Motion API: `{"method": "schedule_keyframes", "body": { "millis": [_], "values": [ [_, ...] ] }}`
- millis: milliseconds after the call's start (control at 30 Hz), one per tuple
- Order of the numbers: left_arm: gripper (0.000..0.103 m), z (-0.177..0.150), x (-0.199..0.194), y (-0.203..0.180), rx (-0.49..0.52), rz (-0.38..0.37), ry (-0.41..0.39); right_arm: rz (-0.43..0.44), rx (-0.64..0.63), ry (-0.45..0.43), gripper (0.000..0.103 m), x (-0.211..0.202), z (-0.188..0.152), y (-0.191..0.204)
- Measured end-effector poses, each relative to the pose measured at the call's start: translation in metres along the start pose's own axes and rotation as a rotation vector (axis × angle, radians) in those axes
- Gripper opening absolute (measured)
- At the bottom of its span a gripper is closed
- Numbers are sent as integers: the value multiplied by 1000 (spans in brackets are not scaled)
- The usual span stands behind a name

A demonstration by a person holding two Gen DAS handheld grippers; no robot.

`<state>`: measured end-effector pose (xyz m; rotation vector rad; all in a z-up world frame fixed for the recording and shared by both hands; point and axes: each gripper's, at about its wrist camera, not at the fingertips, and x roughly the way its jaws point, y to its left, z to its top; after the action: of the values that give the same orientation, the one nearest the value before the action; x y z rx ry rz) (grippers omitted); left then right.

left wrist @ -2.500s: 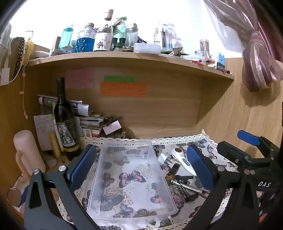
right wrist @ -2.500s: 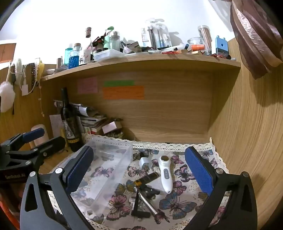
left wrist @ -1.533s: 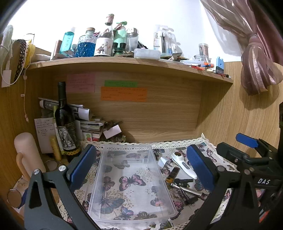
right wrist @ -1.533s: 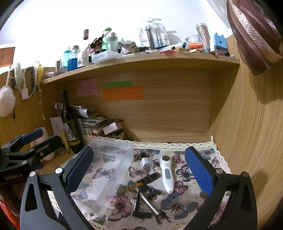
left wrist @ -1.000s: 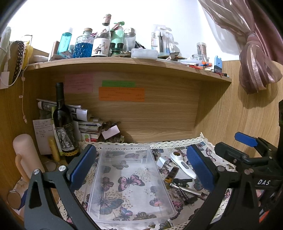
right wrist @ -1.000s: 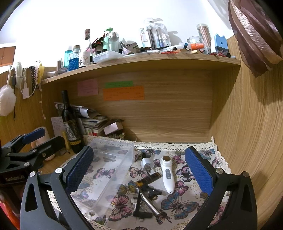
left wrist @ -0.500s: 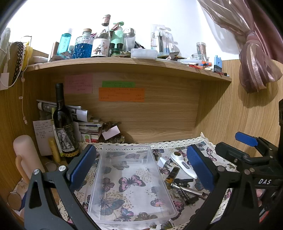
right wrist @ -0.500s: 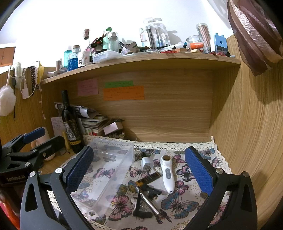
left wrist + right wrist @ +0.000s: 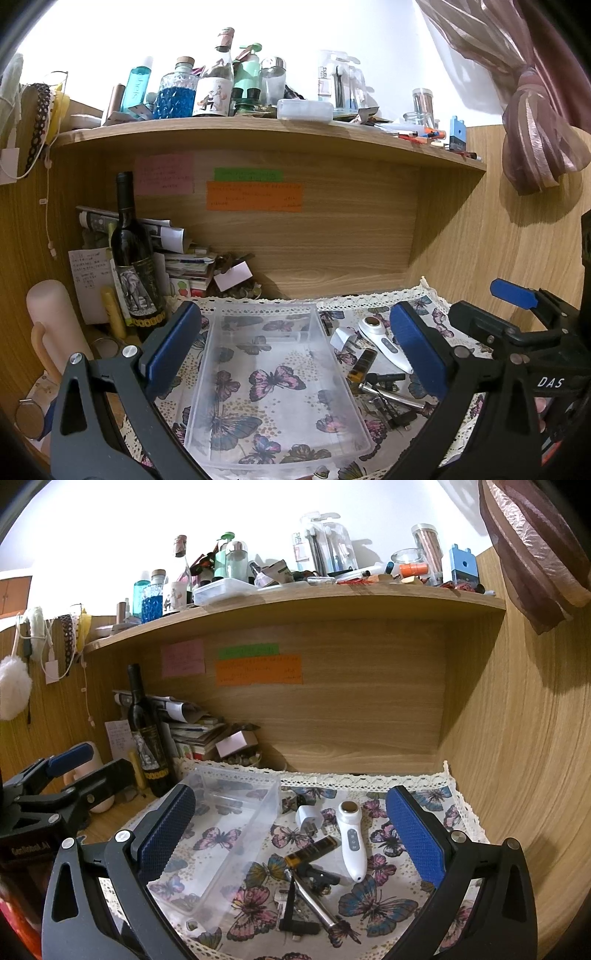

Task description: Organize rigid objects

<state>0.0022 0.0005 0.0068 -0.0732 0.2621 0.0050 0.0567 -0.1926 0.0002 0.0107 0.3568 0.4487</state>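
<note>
Now we hold both grippers above the butterfly cloth [image 9: 391, 897], each with its jaws spread wide and nothing between them. Our left gripper [image 9: 295, 349] hangs over the clear bin [image 9: 273, 373], which sits on the cloth with only the butterfly print showing through its floor. Our right gripper [image 9: 291, 836] hangs over the pile of loose things just to the right of the bin. Nearest the bin's far corner stands a white plug [image 9: 308, 818], and beside it lies the white handheld device [image 9: 351, 840], its round head pointing toward the back wall. Close in front of the plug lies a dark lighter [image 9: 312, 849] with an amber end, set at a slant. Nearer to us a metal wrench [image 9: 314, 901] crosses some black tools [image 9: 295, 908] that we cannot tell apart; they touch one another in a loose heap. A small white piece [image 9: 192, 925] lies by the bin's near corner, at the lace hem. Left of the bin, off the cloth, a wine bottle [image 9: 135, 254] stands upright against stacked papers [image 9: 184, 264]. Overhead, the shelf [image 9: 258, 127] carries many bottles and jars, and coloured notes [image 9: 253, 195] are stuck on the back panel beneath it.
</note>
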Motion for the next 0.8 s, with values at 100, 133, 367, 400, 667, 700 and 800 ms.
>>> {"method": "schedule_keyframes", "body": {
  "millis": [100, 133, 367, 400, 667, 700, 800],
  "values": [
    [103, 0, 0, 1, 1, 0, -1, -2, -2, -1, 103, 0, 0, 0],
    [103, 0, 0, 0, 1, -1, 0, -2, -2, -1, 103, 0, 0, 0],
    [103, -1, 1, 3, 3, 0, 3, -2, -3, 1, 103, 0, 0, 0],
    [103, -1, 2, 3, 3, -1, 4, -2, -4, 1, 103, 0, 0, 0],
    [103, -7, 12, 4, 8, -47, 37, 0, -5, 16, 103, 6, -2, -1],
    [103, -7, 13, 4, 13, -53, 44, -2, -5, 20, 103, 8, -2, -1],
    [103, -9, 23, 8, 23, -51, 76, -6, -5, 40, 103, 15, -4, -5]
  ]
}}
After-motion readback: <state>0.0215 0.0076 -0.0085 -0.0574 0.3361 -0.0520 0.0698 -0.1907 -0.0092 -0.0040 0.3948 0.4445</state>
